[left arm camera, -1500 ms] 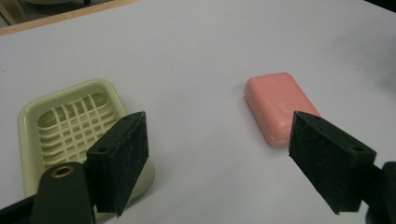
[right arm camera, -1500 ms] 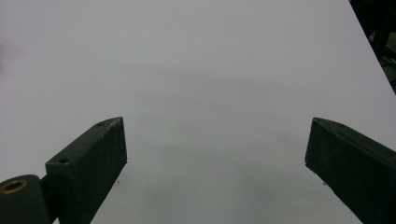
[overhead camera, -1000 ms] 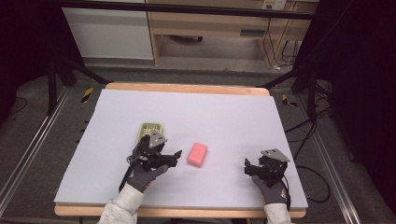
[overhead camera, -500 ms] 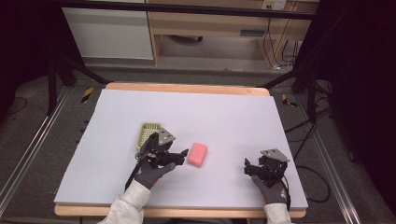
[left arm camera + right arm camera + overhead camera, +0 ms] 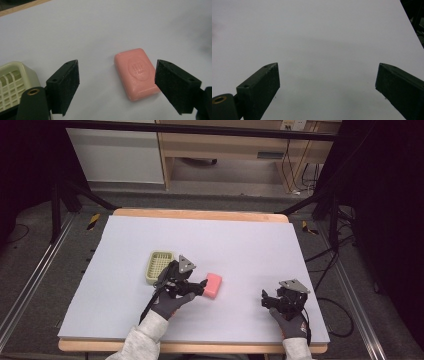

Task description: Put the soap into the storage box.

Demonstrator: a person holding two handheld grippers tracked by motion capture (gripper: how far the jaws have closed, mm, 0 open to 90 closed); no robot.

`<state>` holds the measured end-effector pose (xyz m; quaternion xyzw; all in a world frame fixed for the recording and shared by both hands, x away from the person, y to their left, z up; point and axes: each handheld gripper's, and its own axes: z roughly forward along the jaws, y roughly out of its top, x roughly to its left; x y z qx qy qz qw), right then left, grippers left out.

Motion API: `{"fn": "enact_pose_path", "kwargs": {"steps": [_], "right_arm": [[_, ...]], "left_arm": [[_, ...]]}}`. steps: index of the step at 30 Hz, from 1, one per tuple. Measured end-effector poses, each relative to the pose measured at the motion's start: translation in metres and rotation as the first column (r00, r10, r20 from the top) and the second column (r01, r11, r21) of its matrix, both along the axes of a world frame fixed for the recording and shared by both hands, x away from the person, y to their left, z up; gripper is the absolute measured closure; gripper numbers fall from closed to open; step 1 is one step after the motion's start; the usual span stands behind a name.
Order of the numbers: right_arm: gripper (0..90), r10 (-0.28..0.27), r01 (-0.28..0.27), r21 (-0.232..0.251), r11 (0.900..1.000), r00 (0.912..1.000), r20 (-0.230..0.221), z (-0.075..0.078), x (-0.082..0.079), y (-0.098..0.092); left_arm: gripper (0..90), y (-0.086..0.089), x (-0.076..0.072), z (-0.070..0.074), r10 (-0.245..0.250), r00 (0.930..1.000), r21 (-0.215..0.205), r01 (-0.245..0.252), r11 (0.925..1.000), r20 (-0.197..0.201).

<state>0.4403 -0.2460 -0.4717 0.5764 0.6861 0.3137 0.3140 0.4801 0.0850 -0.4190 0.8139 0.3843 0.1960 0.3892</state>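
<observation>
Pink soap [image 5: 137, 73] bears an embossed stamp, legible in left gripper view.

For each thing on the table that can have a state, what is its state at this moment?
Pink soap bar: lying flat on the white table, stamped face up, between the open jaws of the left claw, not gripped.
Soap dish: upright, nothing in it, left of the soap and apart from it.
Left claw: open, pads not touching the soap.
Right claw: open, nothing between its jaws, over bare table.
</observation>
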Motion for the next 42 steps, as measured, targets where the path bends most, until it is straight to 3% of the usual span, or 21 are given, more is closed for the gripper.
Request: {"fn": "enact_pose_path", "kwargs": {"steps": [25,42], "right_arm": [[5.9,0.004,-0.004,0.002,1.0,0.9999,-0.01,0.0,0.0,0.001],[6.0,0.009,-0.009,0.001,1.0,0.9999,-0.012,0.0,0.001,0.002]], "left_arm": [[18.0,-0.032,0.01,-0.01,-0.011,0.999,0.046,0.013,0.9989,-0.043],[17.9,-0.05,0.017,-0.027,-0.013,0.9965,0.076,0.019,0.9969,-0.083]]}}
